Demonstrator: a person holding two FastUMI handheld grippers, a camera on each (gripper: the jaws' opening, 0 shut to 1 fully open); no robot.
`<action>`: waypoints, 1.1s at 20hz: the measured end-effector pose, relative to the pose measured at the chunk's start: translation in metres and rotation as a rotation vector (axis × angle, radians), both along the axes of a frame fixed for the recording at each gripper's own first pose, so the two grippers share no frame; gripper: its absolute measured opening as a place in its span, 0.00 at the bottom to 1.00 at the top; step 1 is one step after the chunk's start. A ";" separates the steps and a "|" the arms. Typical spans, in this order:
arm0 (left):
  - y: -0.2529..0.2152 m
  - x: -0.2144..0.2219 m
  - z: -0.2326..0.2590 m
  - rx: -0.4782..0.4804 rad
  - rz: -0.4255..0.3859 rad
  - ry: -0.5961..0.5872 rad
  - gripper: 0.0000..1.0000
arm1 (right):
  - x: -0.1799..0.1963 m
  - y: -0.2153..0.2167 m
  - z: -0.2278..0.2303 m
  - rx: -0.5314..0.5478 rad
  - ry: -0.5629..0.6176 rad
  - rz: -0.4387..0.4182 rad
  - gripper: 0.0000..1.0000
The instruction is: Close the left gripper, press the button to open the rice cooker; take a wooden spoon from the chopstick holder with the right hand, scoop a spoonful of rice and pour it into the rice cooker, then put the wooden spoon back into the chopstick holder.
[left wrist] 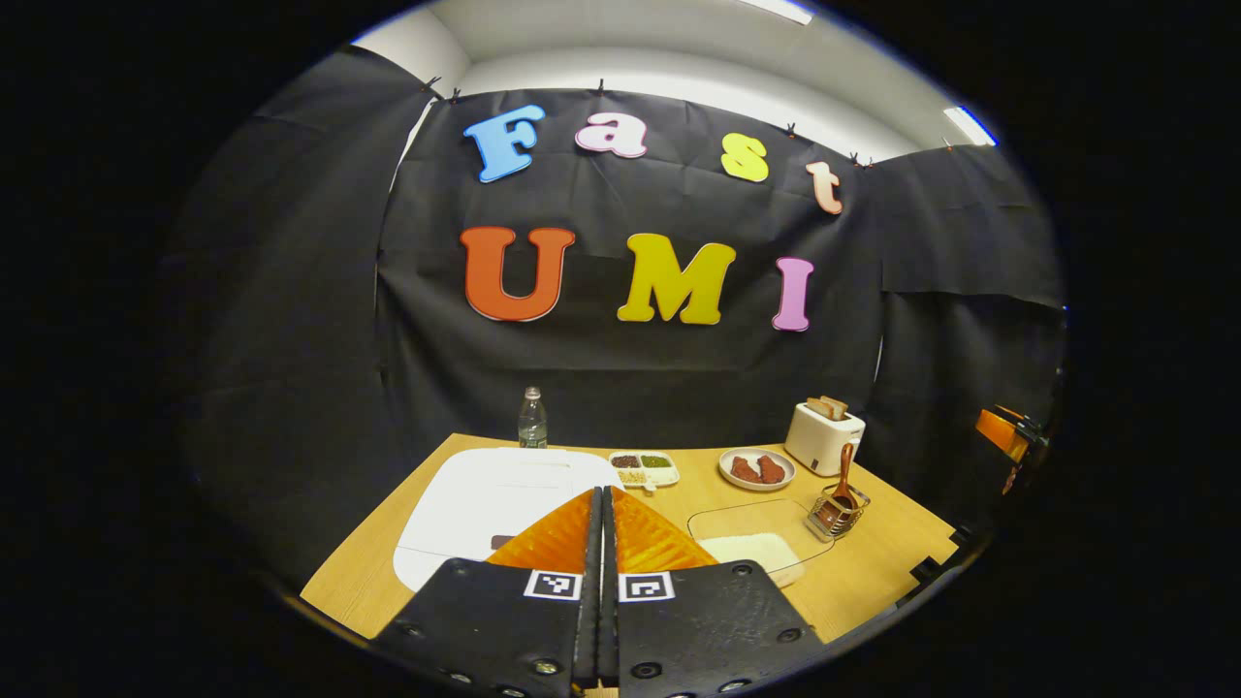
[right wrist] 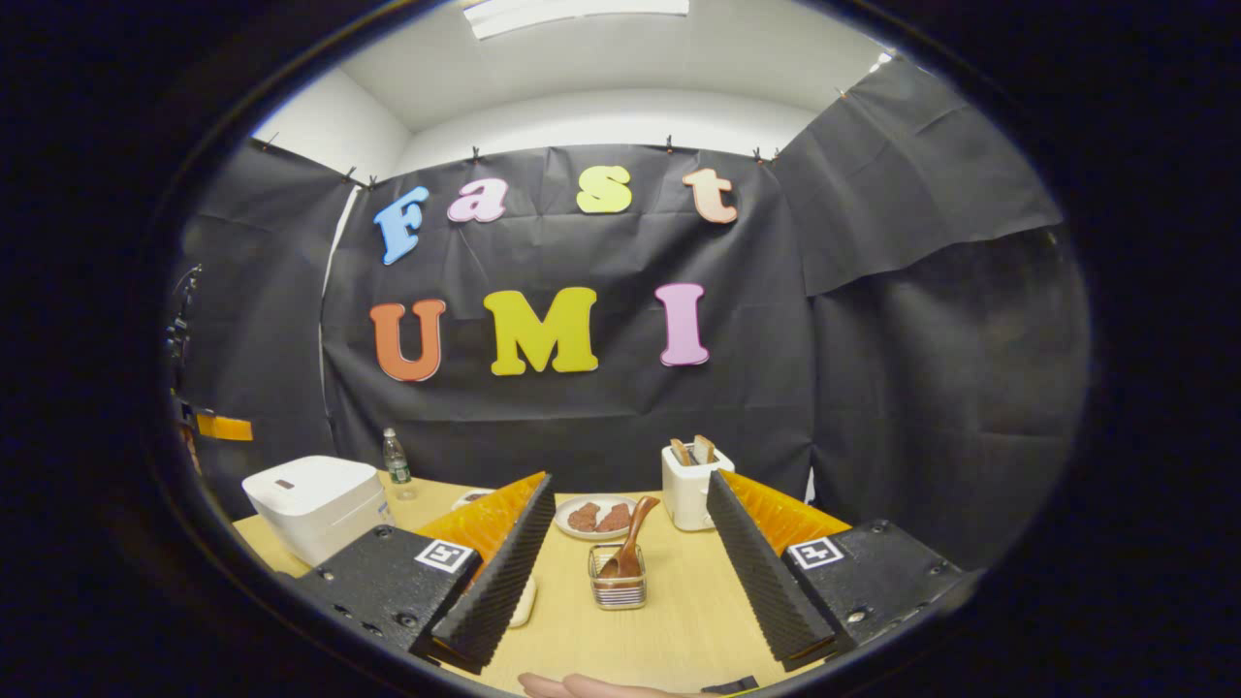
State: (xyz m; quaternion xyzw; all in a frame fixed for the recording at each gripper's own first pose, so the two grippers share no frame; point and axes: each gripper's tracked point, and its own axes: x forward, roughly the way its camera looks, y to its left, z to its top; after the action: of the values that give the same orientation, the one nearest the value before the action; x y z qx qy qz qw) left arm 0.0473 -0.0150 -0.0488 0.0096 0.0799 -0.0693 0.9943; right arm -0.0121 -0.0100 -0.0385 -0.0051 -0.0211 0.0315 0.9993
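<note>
Hovering above the white rice cooker (left wrist: pixel 485 504), the left tongs (left wrist: pixel 602 499) have both fingers pressed together with nothing between them, a blunt tip suited to pressing the button; the lid is down. The right tongs (right wrist: pixel 630 504) stand wide apart and empty, framing the wooden spoon (right wrist: pixel 630 548) upright in the chopstick holder (right wrist: pixel 618 586), lower centre. The rice tray (left wrist: pixel 761 548) lies between cooker and holder. Bare bench (right wrist: pixel 669 620) surrounds the holder, giving free approach.

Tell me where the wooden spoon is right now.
The wooden spoon stands handle-up in the chopstick holder on the table, dead ahead between the right hand-held gripper's open fingers, in front of the toaster.
</note>
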 end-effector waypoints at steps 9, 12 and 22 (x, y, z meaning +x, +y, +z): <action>0.030 0.036 -0.058 0.052 0.120 0.215 0.00 | 0.009 -0.021 -0.025 -0.008 0.028 -0.020 0.96; 0.039 0.049 -0.070 0.080 0.147 0.253 0.00 | 0.015 -0.031 -0.037 -0.025 0.053 -0.043 1.00; 0.056 0.052 -0.099 0.032 0.194 0.386 0.00 | 0.026 -0.039 -0.054 0.016 0.096 -0.048 1.00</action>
State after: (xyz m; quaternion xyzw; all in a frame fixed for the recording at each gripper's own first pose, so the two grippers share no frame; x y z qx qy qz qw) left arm 0.0989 0.0406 -0.1482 0.0044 0.2706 0.0277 0.9623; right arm 0.0139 -0.0492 -0.0924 0.0041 0.0268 0.0077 0.9996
